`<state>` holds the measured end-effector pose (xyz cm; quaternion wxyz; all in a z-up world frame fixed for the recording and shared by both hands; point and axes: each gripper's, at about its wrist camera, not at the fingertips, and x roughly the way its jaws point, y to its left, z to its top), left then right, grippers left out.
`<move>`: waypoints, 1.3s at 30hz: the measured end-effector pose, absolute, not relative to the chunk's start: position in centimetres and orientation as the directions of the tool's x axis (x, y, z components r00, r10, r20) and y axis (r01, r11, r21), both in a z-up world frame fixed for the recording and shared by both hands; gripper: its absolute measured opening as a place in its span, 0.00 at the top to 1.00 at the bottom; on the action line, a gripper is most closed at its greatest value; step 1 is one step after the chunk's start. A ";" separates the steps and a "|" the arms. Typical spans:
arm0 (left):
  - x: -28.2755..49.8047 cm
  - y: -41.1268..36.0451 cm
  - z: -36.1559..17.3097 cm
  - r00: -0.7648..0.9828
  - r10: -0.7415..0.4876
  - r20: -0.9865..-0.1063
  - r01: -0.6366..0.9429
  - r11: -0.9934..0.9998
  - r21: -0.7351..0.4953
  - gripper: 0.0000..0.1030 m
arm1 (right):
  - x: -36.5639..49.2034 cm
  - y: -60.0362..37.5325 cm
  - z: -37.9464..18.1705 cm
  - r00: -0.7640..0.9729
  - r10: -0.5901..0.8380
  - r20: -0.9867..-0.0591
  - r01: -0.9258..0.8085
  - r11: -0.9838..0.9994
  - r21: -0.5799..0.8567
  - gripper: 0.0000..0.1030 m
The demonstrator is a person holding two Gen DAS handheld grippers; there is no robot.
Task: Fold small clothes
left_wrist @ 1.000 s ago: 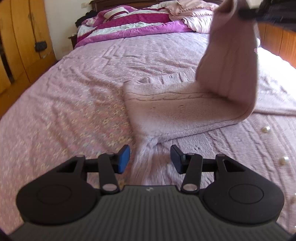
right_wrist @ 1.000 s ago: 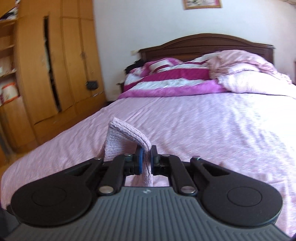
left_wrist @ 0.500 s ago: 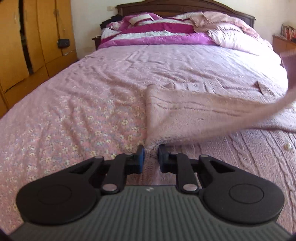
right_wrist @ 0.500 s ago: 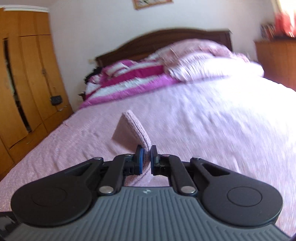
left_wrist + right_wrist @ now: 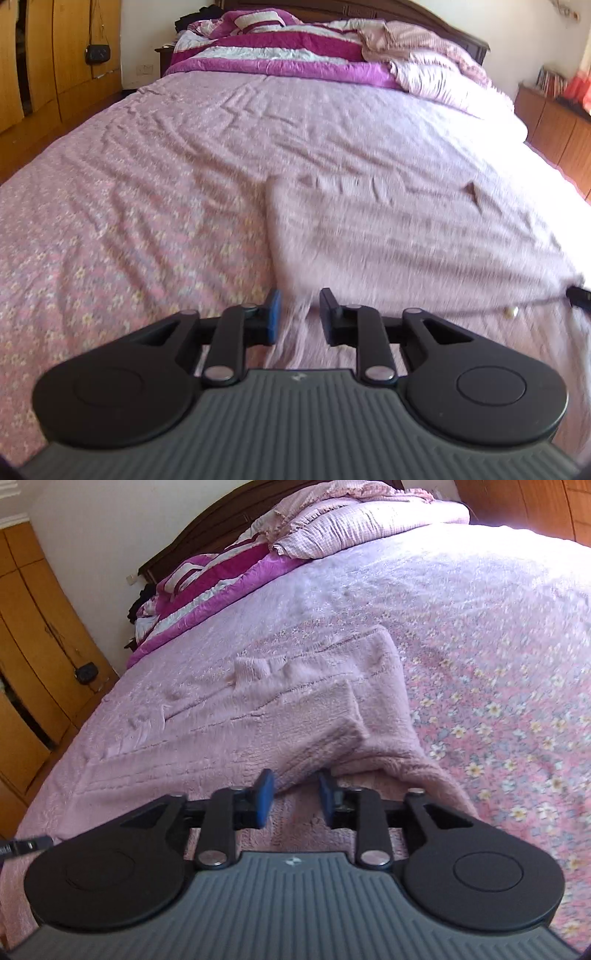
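The knitted garment (image 5: 295, 716) lies flat on the bedsheet (image 5: 498, 672), a sleeve (image 5: 325, 723) folded across its body, with the quilt (image 5: 280, 48) and rumpled blanket (image 5: 436, 70) piled behind it at the headboard (image 5: 192, 535), and the wardrobe (image 5: 48, 62) standing left of the bed.

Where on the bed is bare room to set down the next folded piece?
Bare bedsheet lies left of the pink knit garment, and more between it and the striped quilt at the headboard. The near middle is crowded: garment plus both claws.
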<state>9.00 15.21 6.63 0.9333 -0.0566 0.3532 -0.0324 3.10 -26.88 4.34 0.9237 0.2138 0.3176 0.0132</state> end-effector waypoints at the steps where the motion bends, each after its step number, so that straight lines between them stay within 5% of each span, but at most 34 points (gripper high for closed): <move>1: 9.4 15.2 6.8 0.752 -0.098 -0.652 0.016 0.991 -0.131 0.63 | 2.8 -27.0 4.8 0.803 0.154 -0.575 0.106 0.914 0.393 0.56; 6: 12.9 14.6 6.6 0.764 -0.062 -0.642 -0.017 0.993 -0.116 0.61 | 3.5 -28.3 7.7 0.839 0.115 -0.532 0.094 0.932 0.350 0.56; 19: 19.6 15.6 3.3 0.770 -0.082 -0.633 -0.126 0.952 -0.278 0.51 | 11.4 -27.8 5.5 0.781 0.080 -0.619 0.059 0.978 0.200 0.56; 21: 19.9 15.7 2.9 0.789 -0.069 -0.610 -0.147 0.944 -0.296 0.55 | 11.4 -27.5 5.4 0.785 0.080 -0.614 0.053 0.979 0.196 0.57; 22: 20.0 15.5 2.8 0.798 -0.043 -0.602 -0.161 0.946 -0.281 0.80 | 11.4 -27.4 5.3 0.788 0.079 -0.611 0.054 0.979 0.197 0.65; 23: 20.0 15.3 2.6 0.799 -0.004 -0.602 -0.178 0.953 -0.244 0.90 | 11.4 -27.3 5.3 0.788 0.085 -0.610 0.045 0.980 0.194 0.81; 26: 19.2 15.3 2.0 0.826 0.030 -0.563 -0.201 0.948 -0.245 0.89 | 11.0 -26.5 5.9 0.803 0.091 -0.588 0.000 0.988 0.153 0.89; 33: 19.0 16.3 1.8 0.843 0.076 -0.533 -0.262 0.923 -0.283 0.89 | 10.2 -24.6 9.8 0.910 0.028 -0.414 -0.016 0.999 0.032 0.90; 39: 19.1 16.2 1.5 0.838 0.077 -0.540 -0.260 0.927 -0.271 0.88 | 14.1 -24.8 5.6 0.823 -0.031 -0.568 0.052 0.998 0.021 0.89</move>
